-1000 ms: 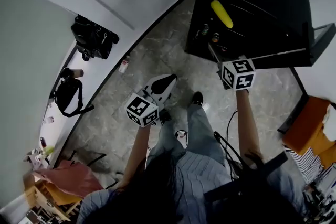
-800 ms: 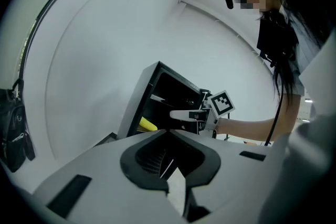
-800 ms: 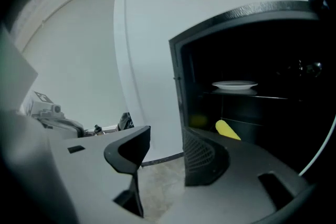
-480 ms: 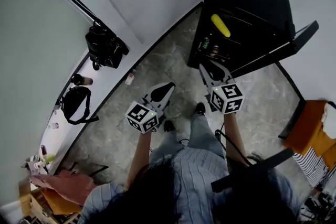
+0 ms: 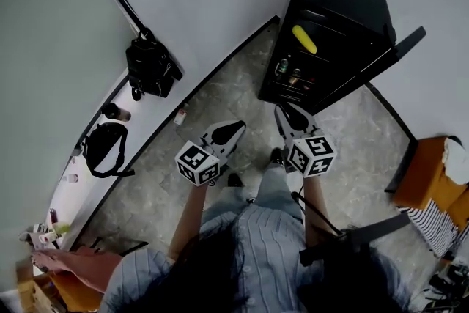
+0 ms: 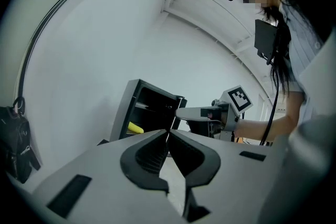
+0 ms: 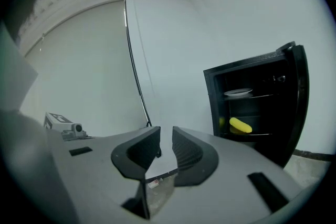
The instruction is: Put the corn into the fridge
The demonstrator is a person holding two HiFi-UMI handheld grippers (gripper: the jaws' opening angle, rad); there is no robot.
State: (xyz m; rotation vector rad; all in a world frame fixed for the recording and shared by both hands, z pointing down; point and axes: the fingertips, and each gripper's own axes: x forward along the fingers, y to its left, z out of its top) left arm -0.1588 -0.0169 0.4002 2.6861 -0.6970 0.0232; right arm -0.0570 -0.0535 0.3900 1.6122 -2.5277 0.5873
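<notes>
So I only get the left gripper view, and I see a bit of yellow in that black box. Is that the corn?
Observer: Yes. The right gripper view shows the whole corn lying inside the open fridge, with nothing gripping it.
Operator: What else is in there?
Observer: A white plate sits higher up, above the corn.
Operator: Is the other gripper holding something?
Observer: No. The right gripper has just been closing its jaws. There is a thin gap between them, with nothing in it.
</notes>
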